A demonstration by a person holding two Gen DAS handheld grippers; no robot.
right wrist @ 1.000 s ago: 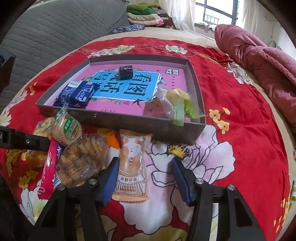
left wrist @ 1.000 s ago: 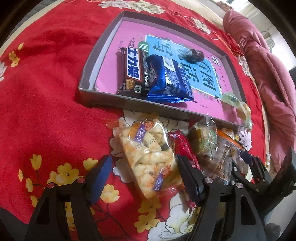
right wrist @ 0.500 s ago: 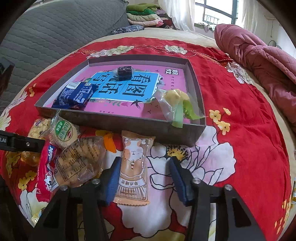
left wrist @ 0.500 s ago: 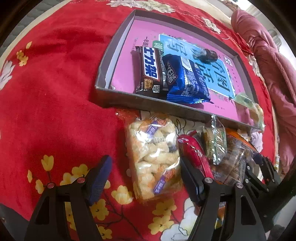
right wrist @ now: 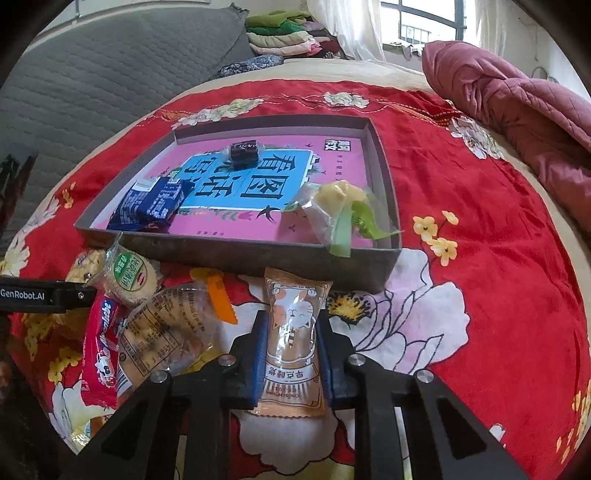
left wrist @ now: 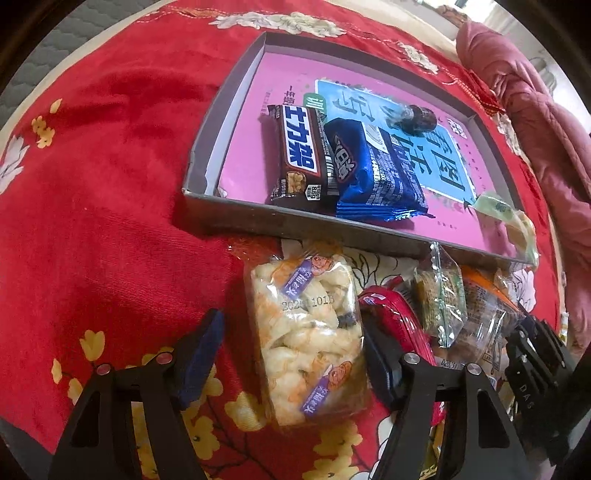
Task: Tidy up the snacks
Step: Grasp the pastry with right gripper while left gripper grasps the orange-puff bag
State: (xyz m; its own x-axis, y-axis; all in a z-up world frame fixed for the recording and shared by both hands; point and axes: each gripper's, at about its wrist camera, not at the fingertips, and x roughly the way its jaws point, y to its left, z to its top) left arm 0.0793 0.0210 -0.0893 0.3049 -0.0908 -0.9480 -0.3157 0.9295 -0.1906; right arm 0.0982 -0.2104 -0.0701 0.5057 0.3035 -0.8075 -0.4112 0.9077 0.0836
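Note:
A grey box tray [right wrist: 240,254] with a pink and blue printed floor lies on a red flowered bedspread. It holds a brown bar [left wrist: 301,158], a blue packet [left wrist: 373,173], a dark wrapped sweet [left wrist: 417,118] and a clear yellow-green packet [right wrist: 340,206]. My right gripper [right wrist: 291,332] is shut on an orange cat-print packet [right wrist: 295,295] in front of the tray. My left gripper [left wrist: 291,354] straddles a clear bag of puffed snacks [left wrist: 306,332]. Its jaws are closing; the right pad is at the bag's edge and the left pad stands apart.
Between the grippers lie a red packet [right wrist: 101,347], a green-labelled round cracker [right wrist: 131,277] and a clear biscuit bag [right wrist: 162,332]. A pink quilt [right wrist: 517,110] is bunched at the right. A grey padded surface [right wrist: 110,81] and folded clothes [right wrist: 288,33] are behind.
My right jaws have closed in onto the cat-print packet. The left gripper has shifted so the puffed-snack bag lies squarely between its jaws, which have narrowed a little.

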